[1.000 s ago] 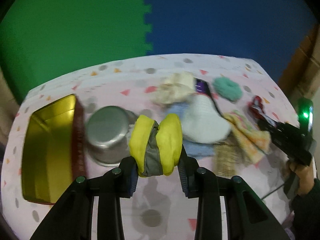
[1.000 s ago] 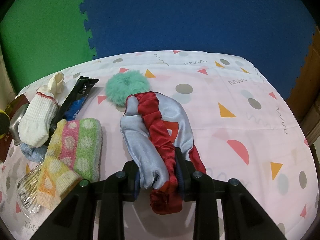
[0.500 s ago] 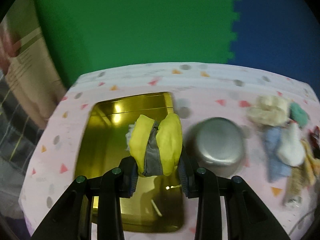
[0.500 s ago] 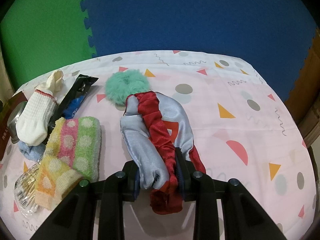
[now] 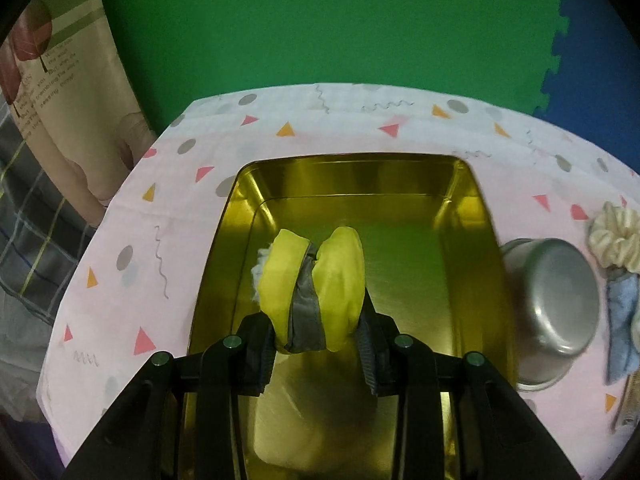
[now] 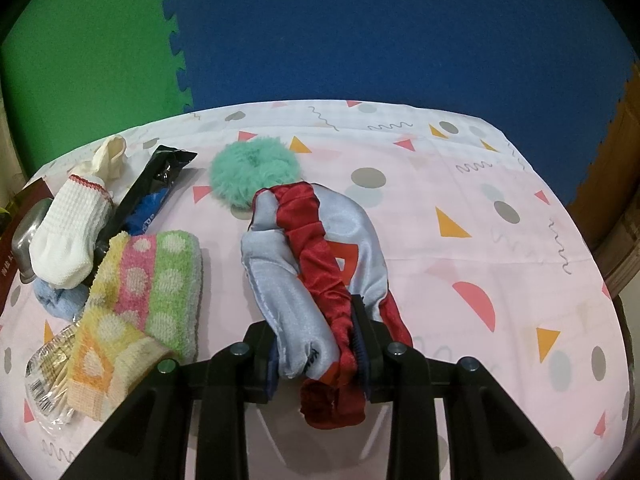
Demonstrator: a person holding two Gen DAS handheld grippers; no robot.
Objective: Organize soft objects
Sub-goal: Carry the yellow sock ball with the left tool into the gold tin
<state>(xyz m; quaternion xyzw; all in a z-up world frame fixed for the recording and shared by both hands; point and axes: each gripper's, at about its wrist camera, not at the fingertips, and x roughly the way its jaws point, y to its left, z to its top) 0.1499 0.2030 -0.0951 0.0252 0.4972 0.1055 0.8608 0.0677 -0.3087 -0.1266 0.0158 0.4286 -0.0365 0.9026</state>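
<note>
Swung from above the steel pot (image 5: 554,308), left claw (image 5: 316,344) grips yellow bundle (image 5: 316,288) over gold tin (image 5: 464,208).

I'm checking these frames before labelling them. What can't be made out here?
- Left wrist view: the gold tin's near floor, hidden by the left gripper and yellow and grey soft item.
- Left wrist view: blue cloth, cut off by the edge.
- Right wrist view: metal bowl, mostly behind the white sock.

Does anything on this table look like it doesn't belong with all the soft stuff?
Yes. A black and blue snack wrapper and a clear packet lie among the socks and towel, and a metal bowl sits tipped on its side beside the gold tin. None of these are soft.
</note>
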